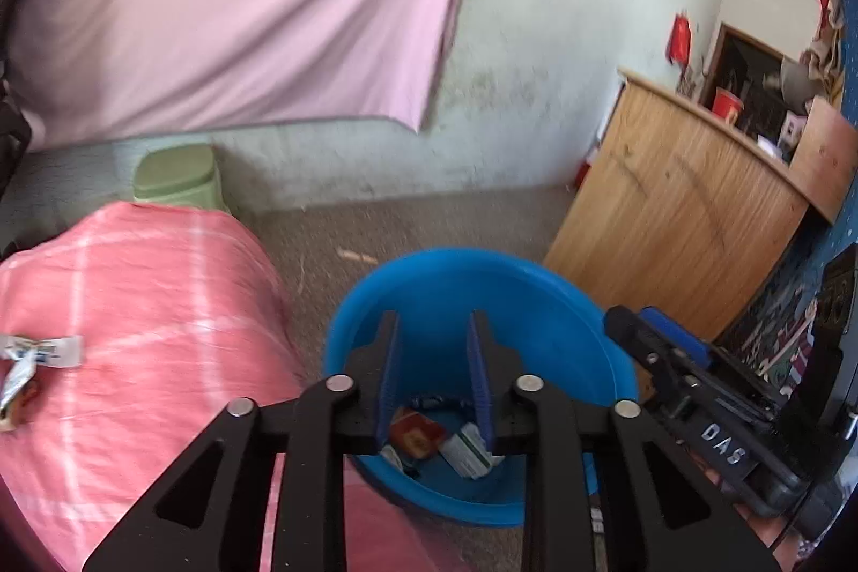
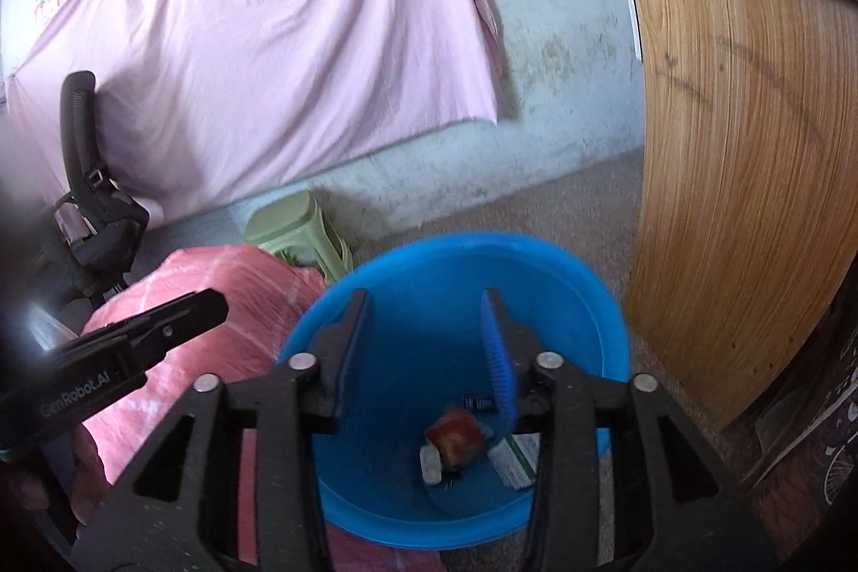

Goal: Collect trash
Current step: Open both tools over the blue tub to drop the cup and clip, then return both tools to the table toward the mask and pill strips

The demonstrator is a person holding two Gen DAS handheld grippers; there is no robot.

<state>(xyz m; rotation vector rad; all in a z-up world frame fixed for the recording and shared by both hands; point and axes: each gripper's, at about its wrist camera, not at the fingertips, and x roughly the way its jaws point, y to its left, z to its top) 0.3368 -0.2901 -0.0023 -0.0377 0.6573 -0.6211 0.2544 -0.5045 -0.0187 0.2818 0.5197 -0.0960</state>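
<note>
The left gripper [image 1: 434,357] stands with its jaws parted and empty, above the blue bucket [image 1: 541,288] at lower centre. The right gripper [image 2: 429,357] gapes wider, nothing between its pads, over the same bucket. Below both, on the bucket's bottom, lie a red packet [image 2: 456,438] and a white-green carton [image 1: 469,451], its long axis slanting. A crumpled wrapper [image 1: 21,373] rests on the pink cover [image 1: 161,304] at left edge.

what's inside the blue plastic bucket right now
In the round blue plastic bucket: a red wrapper, a white-and-green carton and a small dark packet. The gripper fingers hide part of the bottom.
</note>
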